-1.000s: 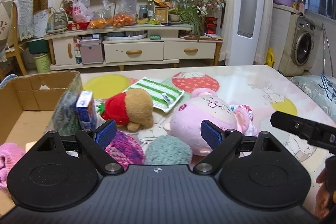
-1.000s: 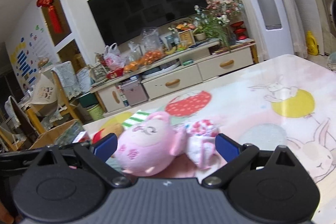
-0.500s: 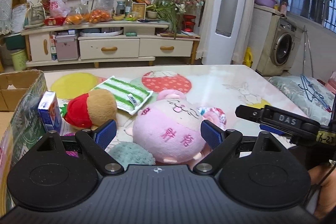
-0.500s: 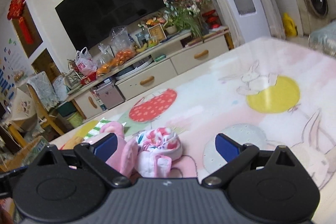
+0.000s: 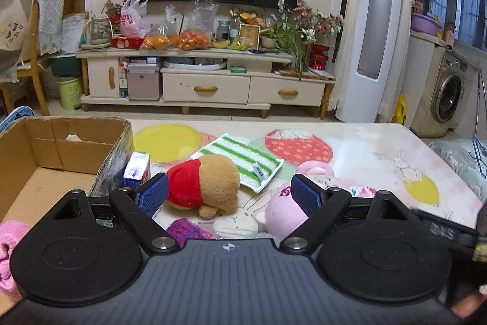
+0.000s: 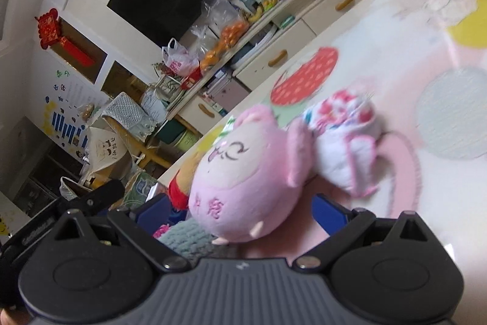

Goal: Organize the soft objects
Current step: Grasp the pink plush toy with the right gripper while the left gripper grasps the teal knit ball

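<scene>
Two grippers, both mine, and neither holds anything yet. My left gripper has its jaws spread wide and hangs low over the table; my right gripper is likewise splayed, tilted hard, with the pink pig plush sitting just ahead of its blue pads, not yet between them as far as I can tell.

Nearest to me, at the left gripper's base, a purple knitted ball peeks out, and the right wrist view shows a grey-green knitted ball pressed against the pig. Just beyond lies the brown bear plush in its red shirt, on its side, framed by my left jaws but untouched. A small blue-and-white carton stands beside it, touching the wall of the cardboard box. Against the pig's ear sits a floral fabric bundle. Farther back a green-striped cloth lies flat on the rabbit-print tablecloth.

Inside the box I see only a pink knitted thing at its near edge, so by my reckoning the sorting has barely started: one soft item stowed, and the bear, the pig, both balls, the bundle and the cloth left out. The pig looks like my right gripper's next pick, the bear my left's.
</scene>
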### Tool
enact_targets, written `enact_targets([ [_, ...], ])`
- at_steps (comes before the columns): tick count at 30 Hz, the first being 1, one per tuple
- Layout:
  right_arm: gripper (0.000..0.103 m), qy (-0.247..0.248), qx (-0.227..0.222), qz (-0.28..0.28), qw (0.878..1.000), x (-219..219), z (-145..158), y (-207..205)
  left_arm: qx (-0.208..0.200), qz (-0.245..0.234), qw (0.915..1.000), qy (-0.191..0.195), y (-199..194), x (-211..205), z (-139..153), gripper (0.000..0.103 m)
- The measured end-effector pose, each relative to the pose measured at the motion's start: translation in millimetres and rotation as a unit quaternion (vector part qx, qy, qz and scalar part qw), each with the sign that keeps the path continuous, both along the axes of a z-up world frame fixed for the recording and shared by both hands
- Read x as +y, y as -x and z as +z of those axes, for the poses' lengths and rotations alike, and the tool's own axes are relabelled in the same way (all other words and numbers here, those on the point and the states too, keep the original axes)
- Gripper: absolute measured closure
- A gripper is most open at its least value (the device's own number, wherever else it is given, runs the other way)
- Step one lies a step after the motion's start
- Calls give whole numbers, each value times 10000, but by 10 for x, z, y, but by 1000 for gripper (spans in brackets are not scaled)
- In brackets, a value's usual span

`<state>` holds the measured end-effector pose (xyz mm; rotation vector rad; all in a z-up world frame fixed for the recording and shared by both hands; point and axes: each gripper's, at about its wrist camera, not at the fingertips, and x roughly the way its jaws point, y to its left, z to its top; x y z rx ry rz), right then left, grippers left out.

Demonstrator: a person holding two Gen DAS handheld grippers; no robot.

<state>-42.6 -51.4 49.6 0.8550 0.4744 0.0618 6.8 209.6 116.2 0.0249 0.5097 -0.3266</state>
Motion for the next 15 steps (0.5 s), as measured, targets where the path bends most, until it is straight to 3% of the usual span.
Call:
enact_targets([
  [6, 1, -190, -49, -46, 9998, -30, -33, -204, 146, -411, 9990, 17, 92, 8, -43, 0],
  [15, 0, -288, -80, 31, 9995, -122, -32, -316, 356, -961, 9935, -496, 180, -205, -325, 0],
])
